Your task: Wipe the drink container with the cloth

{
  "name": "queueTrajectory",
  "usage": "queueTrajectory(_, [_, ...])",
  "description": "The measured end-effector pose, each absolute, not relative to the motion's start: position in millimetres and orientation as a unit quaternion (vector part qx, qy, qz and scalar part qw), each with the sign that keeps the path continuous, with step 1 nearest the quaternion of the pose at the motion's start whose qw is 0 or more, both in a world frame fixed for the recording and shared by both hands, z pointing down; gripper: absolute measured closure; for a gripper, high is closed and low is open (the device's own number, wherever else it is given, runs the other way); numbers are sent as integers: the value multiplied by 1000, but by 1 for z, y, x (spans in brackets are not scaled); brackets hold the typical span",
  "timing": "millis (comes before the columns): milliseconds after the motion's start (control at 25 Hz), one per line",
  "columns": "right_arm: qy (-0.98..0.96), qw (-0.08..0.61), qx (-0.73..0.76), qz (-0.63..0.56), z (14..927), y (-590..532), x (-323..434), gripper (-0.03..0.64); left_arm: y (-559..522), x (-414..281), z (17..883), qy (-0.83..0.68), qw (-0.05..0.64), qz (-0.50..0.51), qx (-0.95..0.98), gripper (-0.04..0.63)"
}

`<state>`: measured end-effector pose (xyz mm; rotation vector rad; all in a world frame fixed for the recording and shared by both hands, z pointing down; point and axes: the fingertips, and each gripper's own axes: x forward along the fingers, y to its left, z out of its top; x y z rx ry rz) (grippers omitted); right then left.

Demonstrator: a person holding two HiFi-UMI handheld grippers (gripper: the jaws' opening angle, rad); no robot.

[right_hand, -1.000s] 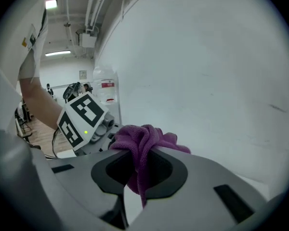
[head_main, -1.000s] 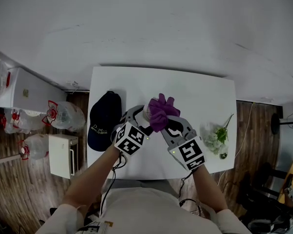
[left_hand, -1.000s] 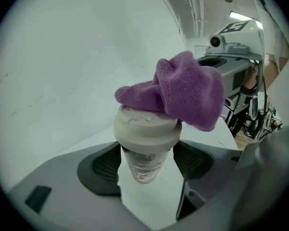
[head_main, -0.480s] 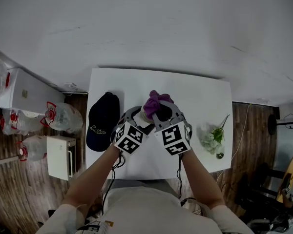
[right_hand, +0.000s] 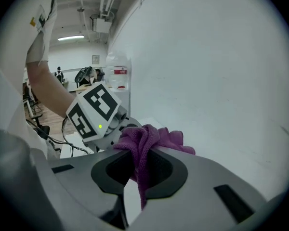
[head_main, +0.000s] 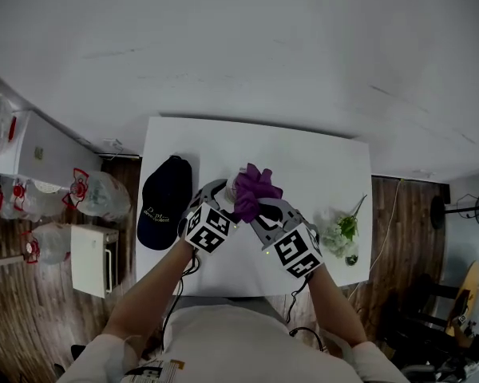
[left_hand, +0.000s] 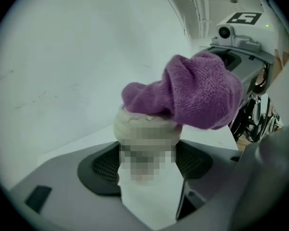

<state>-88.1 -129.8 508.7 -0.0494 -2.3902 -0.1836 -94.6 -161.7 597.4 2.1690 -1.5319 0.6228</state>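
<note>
A pale drink container [left_hand: 147, 143] stands between the jaws of my left gripper [head_main: 223, 199], which is shut on it. A purple cloth [head_main: 254, 190] lies bunched over the container's top [left_hand: 192, 93]. My right gripper [head_main: 259, 210] is shut on that cloth [right_hand: 142, 146], a strip of it pinched between the jaws. In the head view both grippers meet over the middle of the white table [head_main: 319, 166]. The cloth hides most of the container there.
A dark cap [head_main: 161, 202] lies at the table's left side. A small bunch of flowers in a vase [head_main: 341, 234] stands at the right edge. Water jugs [head_main: 104, 194] and a white box [head_main: 92, 260] sit on the floor to the left.
My right gripper has swung out to the right and down, turning the cloth over the container's top. The left gripper holds nearly still.
</note>
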Motion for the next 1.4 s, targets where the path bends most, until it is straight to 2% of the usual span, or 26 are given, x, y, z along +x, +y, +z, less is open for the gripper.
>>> queueTrajectory(120, [-930,367,28,-8,516,-157,-70,535,-163,-97,597,-545,212,230,777,244])
queueTrajectory(240, [-934,334,106,66,518,-194,-62,534,-161,-95,597,-544,214,234,777,244])
queueTrajectory(320, [-931,330,137,71,522,-212,-66,534,-161,-94,598,-544,214,233,777,245])
queueTrajectory(680, [-927,338,142,-80,502,-219,-117,537,-164,-118,597,-571,256,198,754,256])
queueTrajectory(800, [-925,341,144,-86,502,-215,-118,537,-161,-120,596,-583,249,197,748,259])
queueTrajectory(1000, [-898,374,128,-193,502,-192,-122,535,-157,-108,597,-577,235,229,748,262])
queueTrajectory(1160, [-913,367,65,-166,510,-159,-135,536,-156,-101,602,-575,238,257,740,262])
queueTrajectory(1400, [-946,323,-11,-2,501,-129,-97,535,-152,-96,603,-566,260,250,741,262])
